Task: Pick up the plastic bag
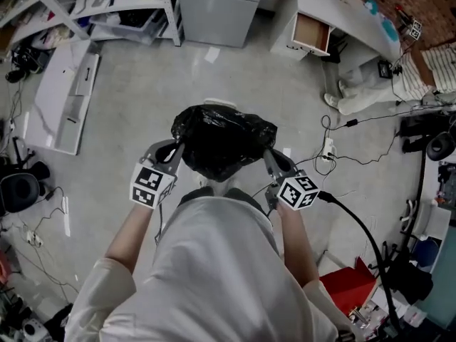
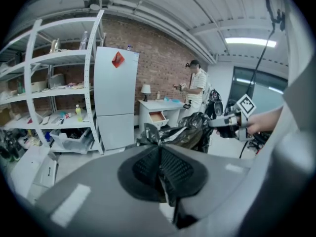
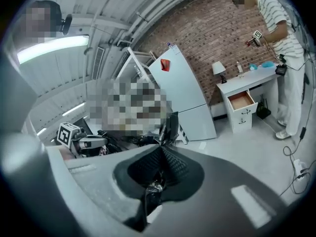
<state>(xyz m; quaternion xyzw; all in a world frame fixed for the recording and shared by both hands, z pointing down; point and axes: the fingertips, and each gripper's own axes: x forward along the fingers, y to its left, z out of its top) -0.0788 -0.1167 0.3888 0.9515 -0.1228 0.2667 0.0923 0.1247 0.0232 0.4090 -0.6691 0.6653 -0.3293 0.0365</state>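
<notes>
Item: black plastic bag (image 1: 224, 142), crumpled and bulging, hanging clear of the floor (image 1: 128, 120) in front of the person's body. Holders: left hand-held gripper (image 1: 173, 155), jaws pressed together on a twisted fold of the bag's film, as its own view shows; right hand-held gripper (image 1: 271, 161), jaws likewise pressed together, with a scrap of black film caught between the pads. Position, head view: the bag lies at 3 o'clock from the left hand-held gripper and at 9 o'clock from the right, touching both. Long axis: roughly along the 9-to-3 o'clock line joining the two grips, with the bulk sagging toward 12 o'clock. Nearness: neither hand is nearer, as each holds one end of the rim. Judgement: a further lift probably depends on both grips rising evenly along that line, so that neither pinched fold slips.
</notes>
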